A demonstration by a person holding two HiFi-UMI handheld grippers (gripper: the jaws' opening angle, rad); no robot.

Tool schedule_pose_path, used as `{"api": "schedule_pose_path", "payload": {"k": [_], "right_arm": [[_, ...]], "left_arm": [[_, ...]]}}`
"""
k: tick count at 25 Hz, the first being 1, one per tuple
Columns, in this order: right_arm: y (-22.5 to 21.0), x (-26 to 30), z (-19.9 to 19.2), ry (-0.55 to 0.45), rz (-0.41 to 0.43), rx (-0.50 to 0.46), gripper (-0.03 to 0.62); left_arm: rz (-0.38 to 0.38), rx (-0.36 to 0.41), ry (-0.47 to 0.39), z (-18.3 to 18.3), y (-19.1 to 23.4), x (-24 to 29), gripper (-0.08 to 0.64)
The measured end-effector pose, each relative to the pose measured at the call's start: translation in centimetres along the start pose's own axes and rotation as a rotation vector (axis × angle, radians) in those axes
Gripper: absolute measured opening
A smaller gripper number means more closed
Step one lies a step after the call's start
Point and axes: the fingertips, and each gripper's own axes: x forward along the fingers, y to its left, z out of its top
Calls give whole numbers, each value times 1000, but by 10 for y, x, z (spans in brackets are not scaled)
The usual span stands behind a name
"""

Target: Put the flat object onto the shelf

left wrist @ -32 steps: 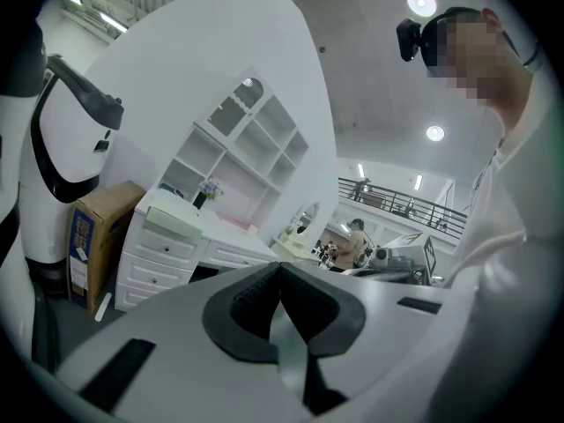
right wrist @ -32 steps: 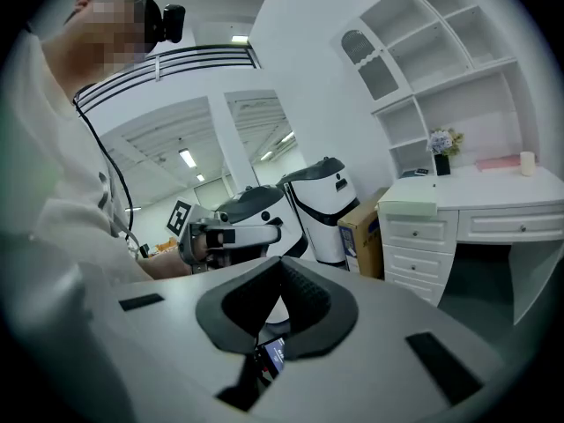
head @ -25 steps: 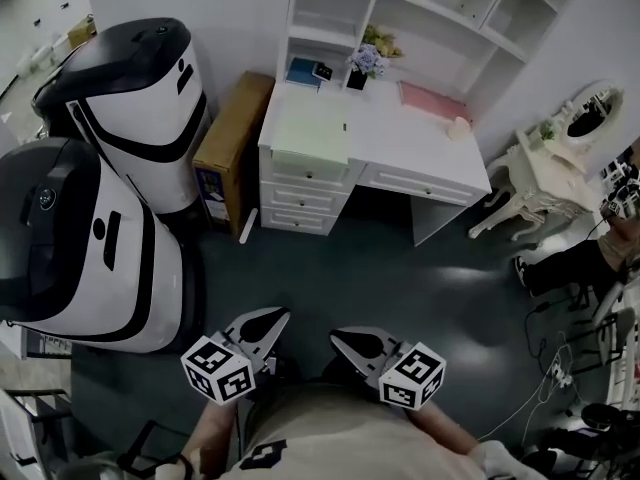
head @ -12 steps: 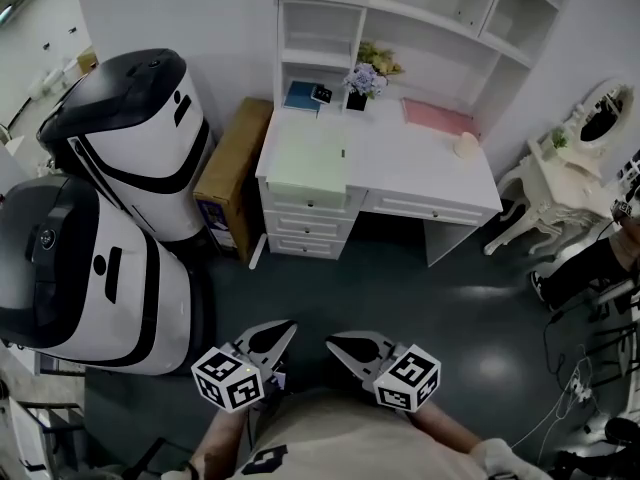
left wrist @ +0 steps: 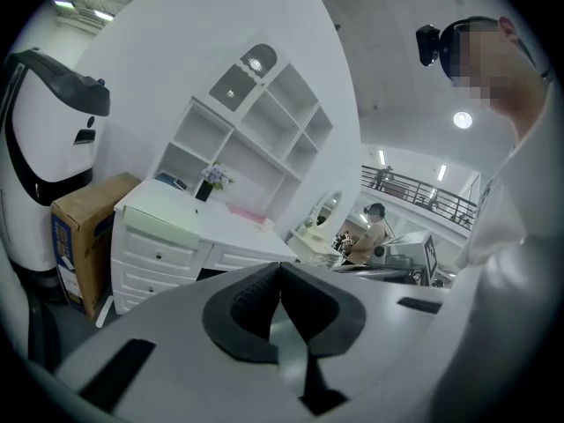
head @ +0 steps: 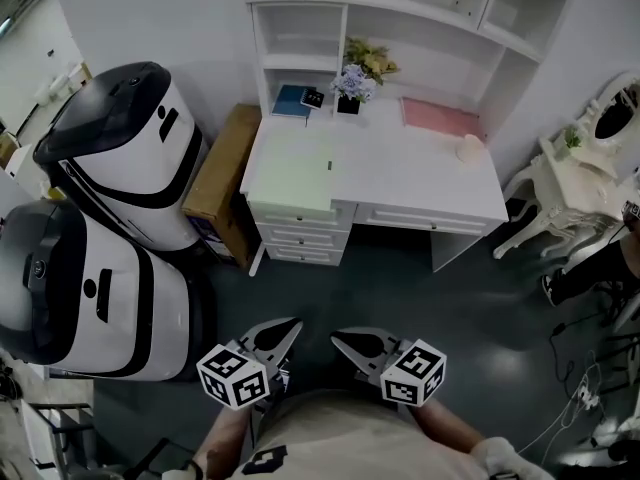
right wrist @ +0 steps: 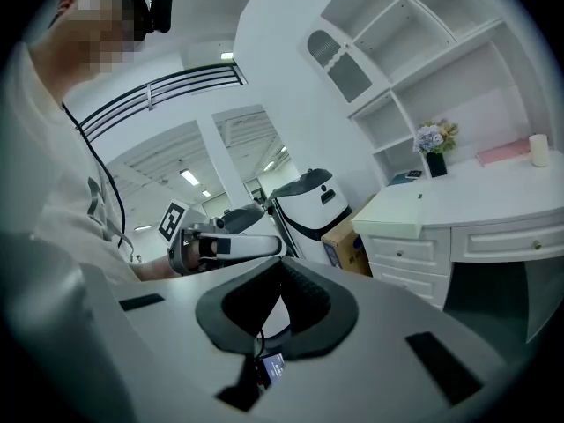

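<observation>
Both are showing jaws pressed together, nothing between them: left gripper [head: 272, 336] and right gripper [head: 352, 346] are pointing across open floor. The pale green flat pad [head: 290, 168] is lying well ahead on the white surface's [head: 410, 173] left end, its long side running toward the shelf [head: 300, 60], almost in line with the left gripper, which is looking nearer.

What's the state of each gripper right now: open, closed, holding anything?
Left gripper: closed, fingers together, nothing between them.
Right gripper: closed, fingers together, nothing between them.
</observation>
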Motion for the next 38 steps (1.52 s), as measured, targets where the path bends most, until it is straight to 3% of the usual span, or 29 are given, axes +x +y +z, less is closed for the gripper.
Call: {"api": "schedule_pose_path", "payload": {"k": [19,28,38], "right_arm": [[-103,-66,36,-57,75,57,23],[-124,-79,42,-78,47,70,23],[-153,-75,48,-70,-45,78,23]], "left_arm": [[105,47,21,29,-23,110,15],[147,1,-2,44,1,122,15],[139,-88,-18,50,46,143,15]]}}
